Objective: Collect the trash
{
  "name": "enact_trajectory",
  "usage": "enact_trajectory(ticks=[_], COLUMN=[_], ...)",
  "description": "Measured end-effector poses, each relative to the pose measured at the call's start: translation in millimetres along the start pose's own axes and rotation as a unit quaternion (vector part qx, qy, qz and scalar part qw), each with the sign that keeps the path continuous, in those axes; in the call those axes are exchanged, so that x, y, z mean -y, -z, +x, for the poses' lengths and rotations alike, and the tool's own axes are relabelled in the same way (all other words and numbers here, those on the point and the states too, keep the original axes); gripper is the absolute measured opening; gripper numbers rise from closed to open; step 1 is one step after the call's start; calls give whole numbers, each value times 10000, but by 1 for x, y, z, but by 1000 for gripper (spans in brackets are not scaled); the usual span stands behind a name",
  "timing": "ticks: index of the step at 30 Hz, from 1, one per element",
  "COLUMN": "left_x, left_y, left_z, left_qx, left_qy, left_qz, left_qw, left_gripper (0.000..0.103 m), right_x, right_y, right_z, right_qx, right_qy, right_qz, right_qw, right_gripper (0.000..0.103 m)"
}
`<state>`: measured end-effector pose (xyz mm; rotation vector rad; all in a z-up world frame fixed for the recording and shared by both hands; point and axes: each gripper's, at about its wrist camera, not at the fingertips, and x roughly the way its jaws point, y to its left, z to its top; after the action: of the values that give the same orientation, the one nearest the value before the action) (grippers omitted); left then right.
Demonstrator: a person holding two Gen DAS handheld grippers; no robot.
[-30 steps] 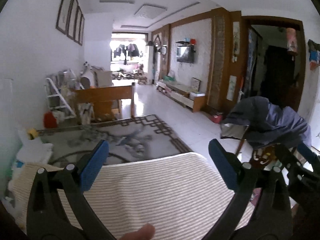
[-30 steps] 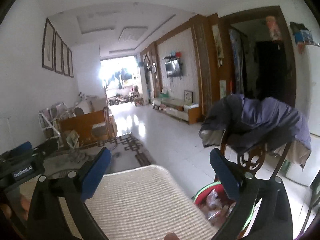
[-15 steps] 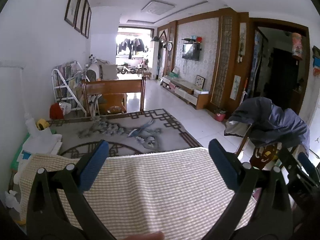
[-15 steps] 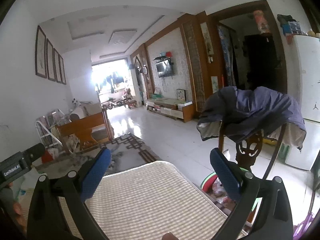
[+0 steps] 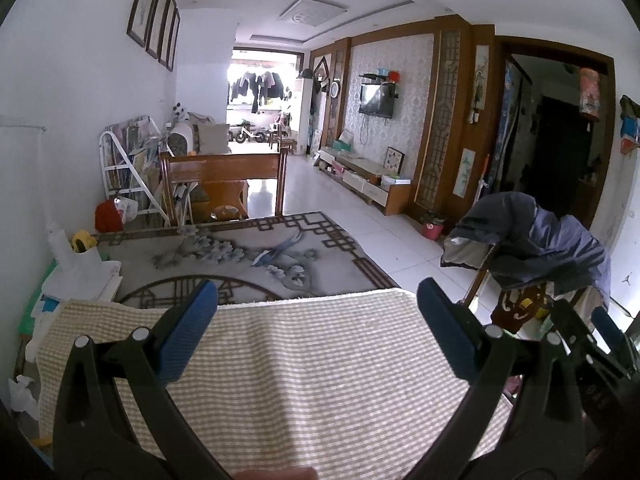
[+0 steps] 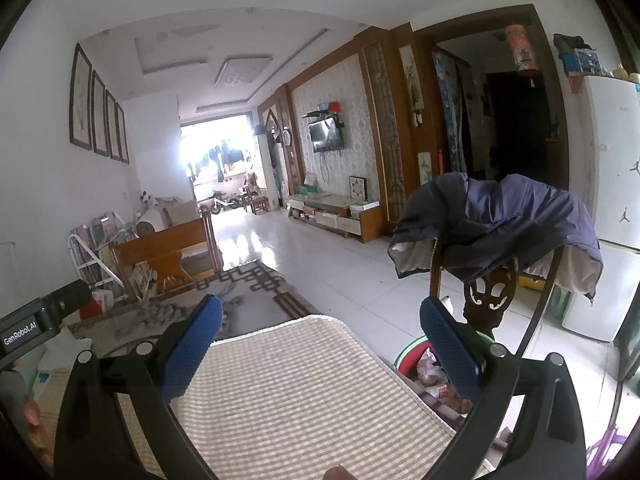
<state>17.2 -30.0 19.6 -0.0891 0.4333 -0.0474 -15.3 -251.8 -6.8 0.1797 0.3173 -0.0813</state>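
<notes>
1. Crumpled white tissue [image 5: 19, 394] is seen at the far left edge of the left wrist view, beside the checked cloth [image 5: 312, 372].
2. White containers and a yellow item [image 5: 82, 240] are seen stacked at the left end of the counter [image 5: 224, 256], near the wall.
3. The left gripper [image 5: 316, 332] is held wide open above the checked cloth; nothing is gripped.
4. The cloth is spread over the near part of the patterned counter.
5. The right gripper [image 6: 320, 346] is held wide open too, empty, above the cloth's right edge.
6. A green-rimmed trash bin [image 6: 416, 354] with wrappers inside is seen on the floor, just right of the cloth, partly hidden by the right finger.
7. A wooden chair [image 6: 490, 300] draped with a dark jacket [image 6: 500, 220] is seen behind the bin.
8. A white fridge [image 6: 612, 200] is seen at far right.
</notes>
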Motion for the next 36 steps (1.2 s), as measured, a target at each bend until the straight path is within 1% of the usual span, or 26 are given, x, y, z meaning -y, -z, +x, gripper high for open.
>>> enact_trajectory(ticks=[6,12,22,27,31,34,36], left_x=[-4,-7,-8,-8,-10,-12,-15], left_y=[5,7,8,9,14,21,28], left_z=[-7,-9,-11,-8,1,6,12], left_qx=[-37,-106,-125,-198,-484,-548,-694], left_qy=[-42,-48,-25,1,32,-56,-81], left_qz=[2,-129,-101,-92,-205,-200,-184], left_qw=[10000,9998,9999,9998,9986,9983,9974], left_gripper=[98,98,98,98,98,98,98], right_x=[-4,-3,0,3,2,1,0], right_y=[5,7,10,14,20,31,42], right_z=[-3,-6,-5,-2,7,24,41], right_qx=[-64,-108,-194,-283,-514,-881,-1190], right_qy=[-33,-9,0,-15,-61,-121,-180], right_qz=[-49,-70,-64,-69,-118,-205,-297], right_qw=[10000,9999,9998,9996,9986,9958,9923], right_gripper=[96,96,96,96,96,96,96])
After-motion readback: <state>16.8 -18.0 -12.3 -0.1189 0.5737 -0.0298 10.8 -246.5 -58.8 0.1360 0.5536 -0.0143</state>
